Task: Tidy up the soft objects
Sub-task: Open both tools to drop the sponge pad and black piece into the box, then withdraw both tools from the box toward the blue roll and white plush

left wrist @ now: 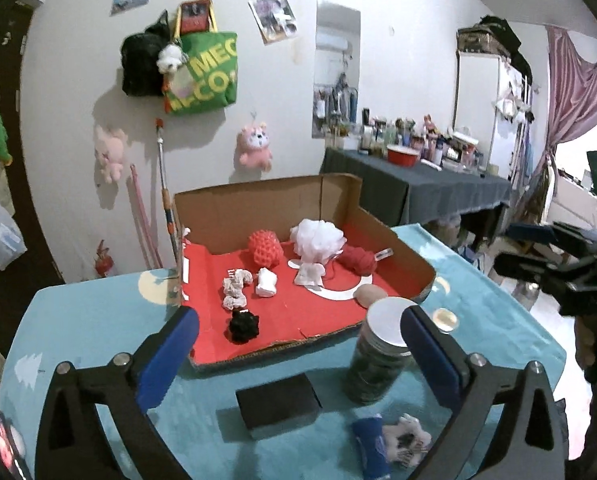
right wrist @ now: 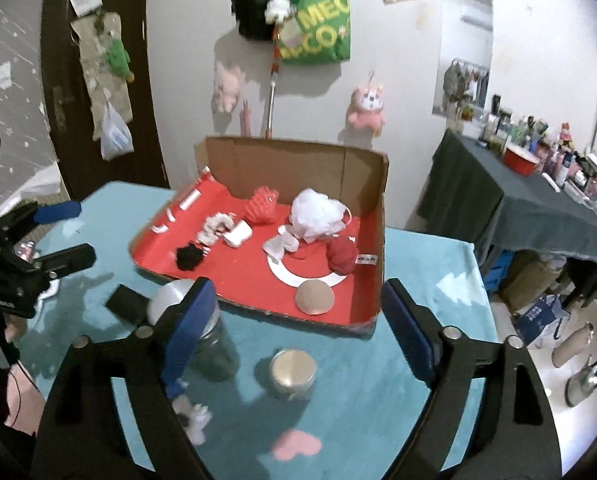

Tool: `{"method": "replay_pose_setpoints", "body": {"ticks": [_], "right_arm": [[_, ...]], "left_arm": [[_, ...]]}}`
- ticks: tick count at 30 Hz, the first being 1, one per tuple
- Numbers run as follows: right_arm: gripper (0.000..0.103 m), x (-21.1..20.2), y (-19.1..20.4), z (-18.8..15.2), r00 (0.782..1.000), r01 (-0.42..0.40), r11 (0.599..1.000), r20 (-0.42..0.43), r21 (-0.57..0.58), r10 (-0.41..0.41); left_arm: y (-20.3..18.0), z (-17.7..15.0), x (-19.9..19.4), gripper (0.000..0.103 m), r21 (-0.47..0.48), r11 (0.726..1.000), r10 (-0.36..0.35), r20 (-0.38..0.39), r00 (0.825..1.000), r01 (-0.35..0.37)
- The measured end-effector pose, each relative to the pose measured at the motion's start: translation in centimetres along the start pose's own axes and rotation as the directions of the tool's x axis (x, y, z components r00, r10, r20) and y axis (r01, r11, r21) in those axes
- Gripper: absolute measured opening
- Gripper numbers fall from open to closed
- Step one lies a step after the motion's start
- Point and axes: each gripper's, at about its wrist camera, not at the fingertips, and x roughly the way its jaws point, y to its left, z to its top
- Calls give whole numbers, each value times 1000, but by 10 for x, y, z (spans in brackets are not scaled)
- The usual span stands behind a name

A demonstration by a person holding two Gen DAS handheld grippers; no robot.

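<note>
Presently, items are listed from largest to smallest.

Table (left wrist: 98, 320): covered by a teal cloth; it carries the box, two jars and loose items.

Cardboard box (left wrist: 258, 208): open-topped, red-lined floor, standing on the far half of the table, beyond both sets of fingers.

White mesh puff (left wrist: 317, 236): inside the box near the back wall, well apart from either gripper.

Red knobbly ball (left wrist: 265, 249): inside the box, left of the puff.

Red yarn ball (left wrist: 357, 260): inside the box, right of the puff, near the right wall.

Beige round pad (right wrist: 314, 297): on the box floor at the near right corner.

Black pompom (left wrist: 242, 326): on the box floor near the front edge.

White rolled cloth (left wrist: 266, 283): mid-floor of the box, beside a crumpled white-and-red piece (left wrist: 236, 286).

Tall jar (left wrist: 378, 360): silver lid, standing on the table just behind the left gripper's right finger.

Short jar (right wrist: 292, 374): on the table between the right gripper's fingers as seen, lower than them; not touched.

Black block (left wrist: 277, 406): lying on the cloth between the left gripper's fingers as seen; not touched.

Blue-and-white soft toy (left wrist: 390, 440): lying on the cloth by the inner side of the left gripper's right finger.

Left gripper (left wrist: 298, 344): jaws spread wide, nothing held.

Right gripper (right wrist: 298, 324): jaws spread wide, nothing held.
</note>
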Motion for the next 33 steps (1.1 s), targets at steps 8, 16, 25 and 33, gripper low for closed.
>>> {"method": "replay_pose_setpoints", "body": {"ticks": [8, 16, 25, 33], "right_arm": [[92, -50, 30, -42, 995, 17, 1000, 100, -4, -16], [92, -60, 47, -89, 989, 59, 998, 134, 34, -63], [92, -54, 58, -136, 980, 116, 991, 155, 68, -125], [92, -44, 59, -162, 984, 104, 989, 136, 106, -118]], "left_arm": [[-15, -37, -26, 103, -81, 996, 39, 74, 997, -33], [-35, -76, -32, 103, -94, 994, 63, 89, 994, -54], [-50, -111, -31, 103, -91, 992, 93, 84, 992, -85], [-57, -131, -28, 103, -86, 992, 102, 59, 993, -97]]}}
